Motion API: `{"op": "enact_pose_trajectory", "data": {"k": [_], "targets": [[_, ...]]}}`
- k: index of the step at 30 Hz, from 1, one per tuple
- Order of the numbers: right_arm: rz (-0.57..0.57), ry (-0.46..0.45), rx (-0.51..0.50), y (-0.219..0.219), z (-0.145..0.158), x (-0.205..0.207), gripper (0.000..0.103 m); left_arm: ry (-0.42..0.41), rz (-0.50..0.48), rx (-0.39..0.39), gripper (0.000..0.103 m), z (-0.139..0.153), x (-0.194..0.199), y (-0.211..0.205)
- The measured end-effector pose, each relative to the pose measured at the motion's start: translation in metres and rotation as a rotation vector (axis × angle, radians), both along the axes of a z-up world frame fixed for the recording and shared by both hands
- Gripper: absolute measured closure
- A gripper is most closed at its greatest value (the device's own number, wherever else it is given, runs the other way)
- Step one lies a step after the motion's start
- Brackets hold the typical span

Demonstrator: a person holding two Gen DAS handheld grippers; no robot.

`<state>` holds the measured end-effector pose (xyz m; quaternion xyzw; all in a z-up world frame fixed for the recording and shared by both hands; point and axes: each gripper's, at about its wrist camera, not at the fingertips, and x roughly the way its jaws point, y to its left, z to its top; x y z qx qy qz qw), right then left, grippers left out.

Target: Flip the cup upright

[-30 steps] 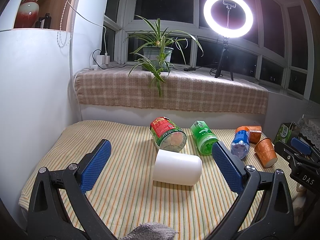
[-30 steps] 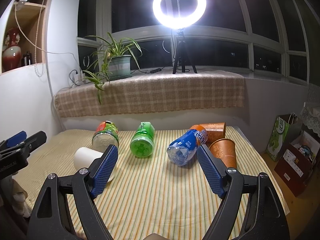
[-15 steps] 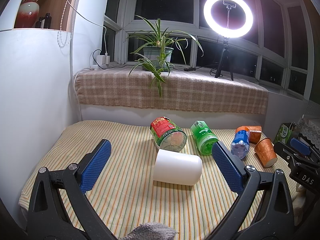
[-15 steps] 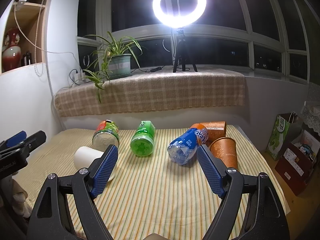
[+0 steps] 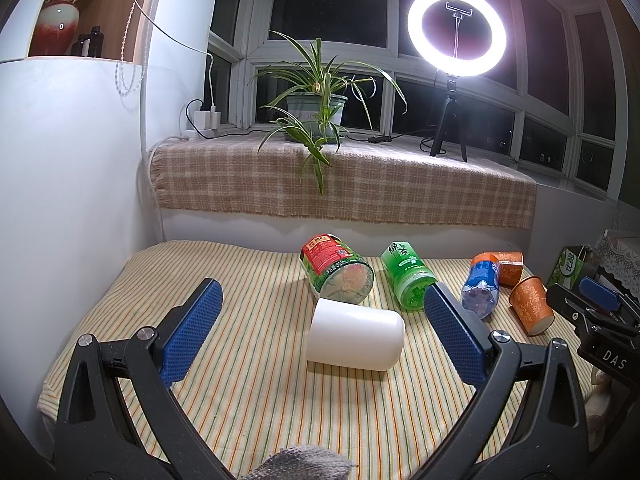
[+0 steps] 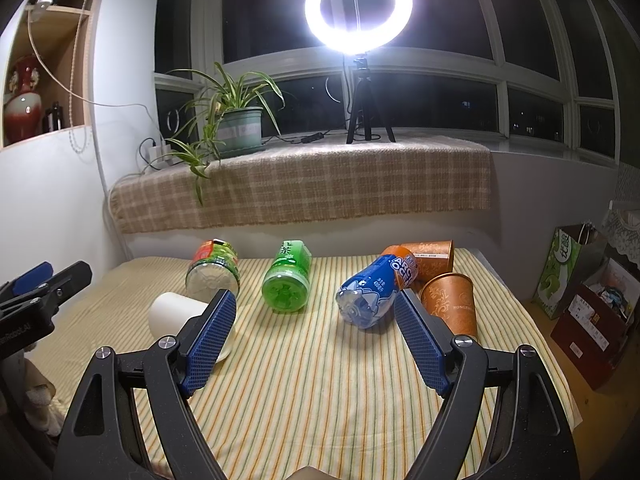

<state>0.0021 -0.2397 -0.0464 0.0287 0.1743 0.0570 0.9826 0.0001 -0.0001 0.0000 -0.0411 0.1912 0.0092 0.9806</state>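
Observation:
A white cup (image 5: 356, 334) lies on its side on the striped tablecloth (image 5: 256, 396), between and just beyond the open fingers of my left gripper (image 5: 320, 300). In the right wrist view the white cup (image 6: 176, 312) lies at the left, partly behind the left finger of my open, empty right gripper (image 6: 316, 300). Two orange paper cups lie on their sides at the right: one nearer (image 6: 452, 304), one behind it (image 6: 432, 256). They also show in the left wrist view, the nearer cup (image 5: 532, 310) and the farther cup (image 5: 508, 266).
Three bottles lie on their sides across the cloth: a red and green one (image 5: 336, 274), a green one (image 5: 406, 276) and a blue one (image 5: 482, 288). Behind is a checked sill (image 5: 344, 184) with a potted plant (image 5: 316, 116) and a ring light (image 5: 456, 32). Bags (image 6: 588, 280) stand off the table's right edge.

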Motion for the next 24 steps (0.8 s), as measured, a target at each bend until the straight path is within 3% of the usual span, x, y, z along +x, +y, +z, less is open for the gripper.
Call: {"op": "enact_pose_trajectory", "data": {"k": [15,24], "targets": [[0.030,0.022,-0.012,0.010,0.002,0.006,0.021,0.001,0.004,0.004,0.001,-0.003,0.000,0.007],[0.151,0.080,-0.045,0.036,0.010,0.038,0.018,0.044,0.015,0.017,0.001,-0.009,-0.001,0.029]]}}
